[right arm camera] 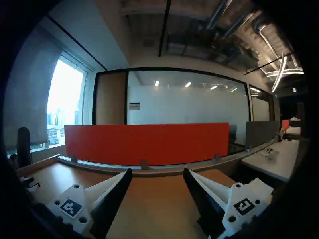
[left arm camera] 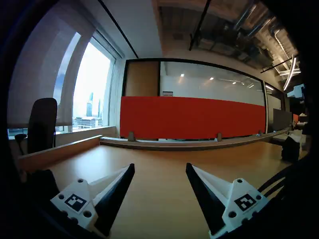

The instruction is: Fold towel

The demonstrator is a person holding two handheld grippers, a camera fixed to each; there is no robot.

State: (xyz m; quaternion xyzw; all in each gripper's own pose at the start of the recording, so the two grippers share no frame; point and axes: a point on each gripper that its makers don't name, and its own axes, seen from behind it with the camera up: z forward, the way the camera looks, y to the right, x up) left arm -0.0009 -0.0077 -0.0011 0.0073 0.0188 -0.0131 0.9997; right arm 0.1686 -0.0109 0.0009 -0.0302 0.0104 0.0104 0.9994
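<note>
The left tool (left arm camera: 159, 165) is held released, its fingers spread wide apart, low over the wooden tabletop (left arm camera: 159, 207). The right tool (right arm camera: 157, 170) is likewise held open over the same wood. A red partition (left arm camera: 191, 117) is seen along the far edge, with a window (left arm camera: 89, 95) and a dark chair (left arm camera: 42, 123) at far left.
</note>
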